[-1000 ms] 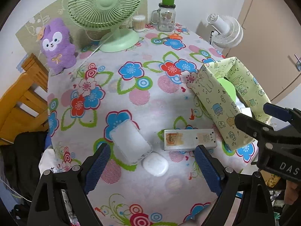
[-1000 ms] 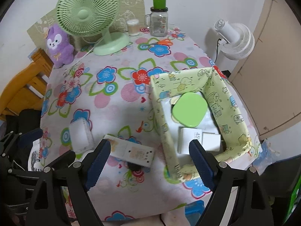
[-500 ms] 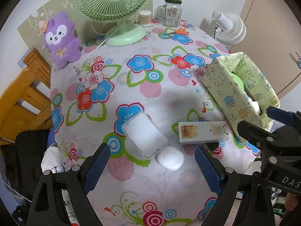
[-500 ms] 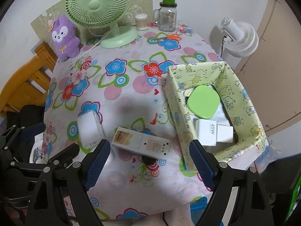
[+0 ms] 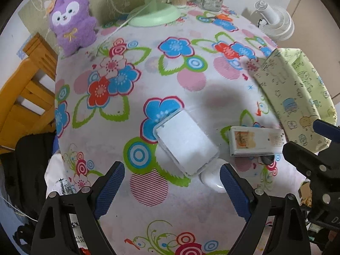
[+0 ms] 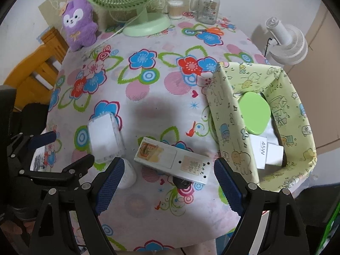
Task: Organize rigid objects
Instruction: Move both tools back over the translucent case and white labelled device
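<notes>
On the flowered tablecloth (image 5: pixel 148 74) lie a white flat box (image 5: pixel 187 144) (image 6: pixel 104 140), a small white rounded case (image 5: pixel 210 179) (image 6: pixel 127 174) and a long white power strip (image 5: pixel 255 141) (image 6: pixel 172 162). My left gripper (image 5: pixel 172 189) hovers open just above the white box and the rounded case, nothing between its pads. My right gripper (image 6: pixel 167 184) hangs open over the power strip, not touching it. A yellow-green fabric bin (image 6: pixel 227 114) (image 5: pixel 297 97) at the right holds a green lid (image 6: pixel 254 112) and a white charger (image 6: pixel 265 150).
A green desk fan (image 6: pixel 136 6), a purple plush toy (image 6: pixel 78 21), a glass jar (image 6: pixel 207 4) and a cotton-swab pot (image 6: pixel 175 9) stand at the table's far side. A white fan (image 6: pixel 286 40) stands beyond the right edge, a wooden chair (image 5: pixel 23 80) at the left.
Both grippers have sunk toward the table and shifted; the white box, the rounded case and the power strip now look larger and nearer. Both sets of jaws stay as wide as before.
</notes>
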A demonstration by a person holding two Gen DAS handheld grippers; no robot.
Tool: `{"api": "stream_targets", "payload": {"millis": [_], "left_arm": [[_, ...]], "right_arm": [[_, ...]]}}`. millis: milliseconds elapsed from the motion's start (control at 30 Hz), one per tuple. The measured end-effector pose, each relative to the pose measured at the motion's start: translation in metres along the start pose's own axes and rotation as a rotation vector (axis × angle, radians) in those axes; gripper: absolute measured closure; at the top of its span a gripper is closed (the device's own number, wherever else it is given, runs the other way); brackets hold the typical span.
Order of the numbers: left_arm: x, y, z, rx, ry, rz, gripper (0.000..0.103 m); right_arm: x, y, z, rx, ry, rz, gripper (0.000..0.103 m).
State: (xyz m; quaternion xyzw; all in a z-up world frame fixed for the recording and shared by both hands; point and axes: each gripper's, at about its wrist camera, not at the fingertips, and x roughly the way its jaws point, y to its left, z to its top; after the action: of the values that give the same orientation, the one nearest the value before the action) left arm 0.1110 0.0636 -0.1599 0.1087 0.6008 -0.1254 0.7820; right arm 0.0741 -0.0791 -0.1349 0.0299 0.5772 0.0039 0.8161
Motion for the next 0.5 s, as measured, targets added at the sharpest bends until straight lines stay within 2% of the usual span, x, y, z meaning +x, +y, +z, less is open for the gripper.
{"api": "stream_targets", "payload": {"millis": [500], "left_arm": [[0.034, 0.006, 0.001, -0.086, 0.065, 0.002, 0.01]], "right_arm": [[0.042, 0.002, 0.01, -0.179, 0.116, 0.04, 0.015]]}}
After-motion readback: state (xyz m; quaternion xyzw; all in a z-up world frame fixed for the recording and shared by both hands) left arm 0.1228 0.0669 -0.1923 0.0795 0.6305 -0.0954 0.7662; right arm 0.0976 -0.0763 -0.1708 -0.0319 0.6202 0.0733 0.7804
